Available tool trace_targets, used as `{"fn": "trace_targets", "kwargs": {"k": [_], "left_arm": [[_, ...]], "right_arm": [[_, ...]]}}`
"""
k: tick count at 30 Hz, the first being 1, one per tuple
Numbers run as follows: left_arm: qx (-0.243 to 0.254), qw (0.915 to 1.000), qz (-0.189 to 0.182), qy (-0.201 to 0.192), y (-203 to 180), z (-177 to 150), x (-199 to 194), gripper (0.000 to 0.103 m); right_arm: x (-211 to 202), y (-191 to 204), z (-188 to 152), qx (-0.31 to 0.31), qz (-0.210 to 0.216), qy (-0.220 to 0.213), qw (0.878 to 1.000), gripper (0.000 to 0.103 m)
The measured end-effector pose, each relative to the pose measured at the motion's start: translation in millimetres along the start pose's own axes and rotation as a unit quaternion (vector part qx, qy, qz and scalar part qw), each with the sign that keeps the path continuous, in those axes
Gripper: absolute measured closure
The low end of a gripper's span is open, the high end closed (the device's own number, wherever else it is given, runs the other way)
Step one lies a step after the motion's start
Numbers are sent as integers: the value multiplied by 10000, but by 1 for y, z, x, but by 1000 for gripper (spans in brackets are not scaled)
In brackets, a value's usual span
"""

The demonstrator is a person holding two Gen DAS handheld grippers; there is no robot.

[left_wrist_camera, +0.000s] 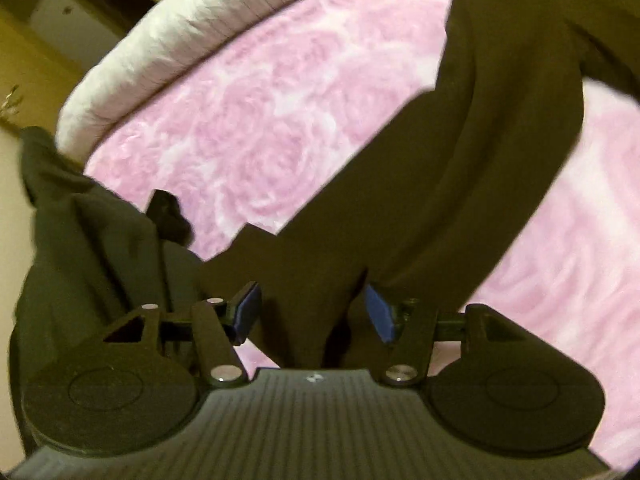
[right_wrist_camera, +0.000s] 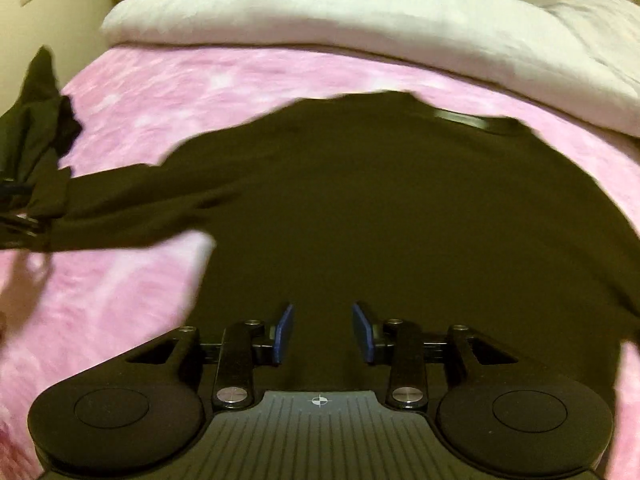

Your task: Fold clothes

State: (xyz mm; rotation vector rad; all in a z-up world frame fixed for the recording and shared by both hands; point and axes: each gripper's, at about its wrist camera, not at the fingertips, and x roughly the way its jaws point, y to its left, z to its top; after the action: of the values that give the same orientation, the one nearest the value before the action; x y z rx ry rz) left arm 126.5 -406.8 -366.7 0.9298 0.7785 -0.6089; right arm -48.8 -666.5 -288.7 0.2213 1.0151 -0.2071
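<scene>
Black shirt [right_wrist_camera: 380,200] is lying spread on the pink blanket [right_wrist_camera: 160,92]; both the left gripper [left_wrist_camera: 312,312] and the right gripper [right_wrist_camera: 322,334] are hanging part-open and empty, next needing a sleeve [right_wrist_camera: 132,208] pinch.

Shirt [right_wrist_camera: 380,208] lay spread on the blanket [right_wrist_camera: 160,92], collar toward the far side, one sleeve [right_wrist_camera: 132,216] stretched out to the left. Behind the blanket, a folded quilt [right_wrist_camera: 320,16] ran along the far edge of the bed. Second garment [right_wrist_camera: 36,120], bunched, hung at the far left, beyond the sleeve's end.
</scene>
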Motion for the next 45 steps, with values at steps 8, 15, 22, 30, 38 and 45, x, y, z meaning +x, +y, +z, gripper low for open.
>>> {"fn": "trace_targets", "kwargs": {"k": [8, 15, 22, 30, 38, 45], "left_arm": [[-911, 9953, -279, -157, 41, -35, -21, 80], [-1102, 9925, -402, -339, 60, -41, -48, 59], [-600, 9977, -288, -88, 24, -8, -10, 48], [-1376, 9904, 82, -67, 44, 7, -17, 51], [-1281, 9893, 687, 82, 105, -1, -5, 51], [20, 9926, 1197, 177, 125, -27, 44, 72]], "right_arm": [[34, 65, 42, -378, 73, 117, 9992, 64], [53, 72, 83, -1208, -66, -17, 9927, 63], [95, 32, 137, -2319, -487, 126, 9714, 63], [117, 17, 174, -2631, -115, 191, 9645, 63], [129, 74, 175, -3159, 516, 228, 9471, 63], [140, 153, 170, -3107, 1252, 136, 9421, 63]]}}
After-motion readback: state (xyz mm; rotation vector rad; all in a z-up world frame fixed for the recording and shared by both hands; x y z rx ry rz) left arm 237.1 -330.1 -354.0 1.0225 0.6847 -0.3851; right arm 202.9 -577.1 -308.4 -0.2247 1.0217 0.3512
